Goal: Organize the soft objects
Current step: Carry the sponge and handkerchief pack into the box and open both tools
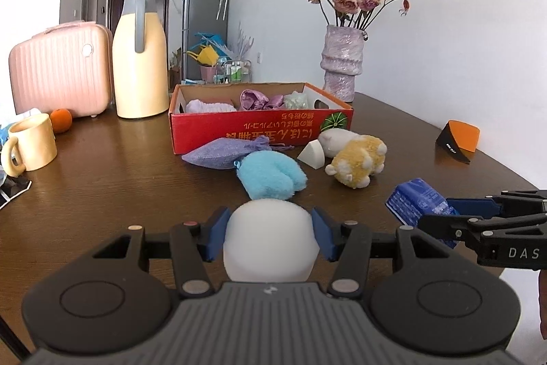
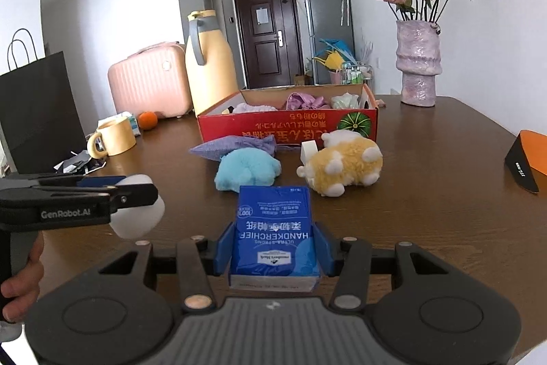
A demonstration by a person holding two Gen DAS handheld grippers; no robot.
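My left gripper (image 1: 270, 233) is shut on a white foam ball (image 1: 271, 238), held above the table. My right gripper (image 2: 275, 248) is shut on a blue handkerchief pack (image 2: 273, 235); the same pack (image 1: 418, 206) shows at the right of the left wrist view. Ahead lie a light blue plush (image 1: 270, 173), a purple drawstring pouch (image 1: 222, 151), a yellow-and-white plush animal (image 1: 357, 163), a white plush (image 1: 336, 139) and a white wedge sponge (image 1: 312, 154). Behind them stands the red cardboard box (image 1: 259, 129), which holds several soft items.
On the brown table (image 1: 102, 187) stand a cream jug (image 1: 138, 57), a pink case (image 1: 58, 70), a yellow mug (image 1: 30, 146), an orange (image 1: 61, 119), a purple vase of dried roses (image 1: 342, 64) and an orange-black wedge (image 1: 458, 141). A black paper bag (image 2: 37, 112) stands at the left.
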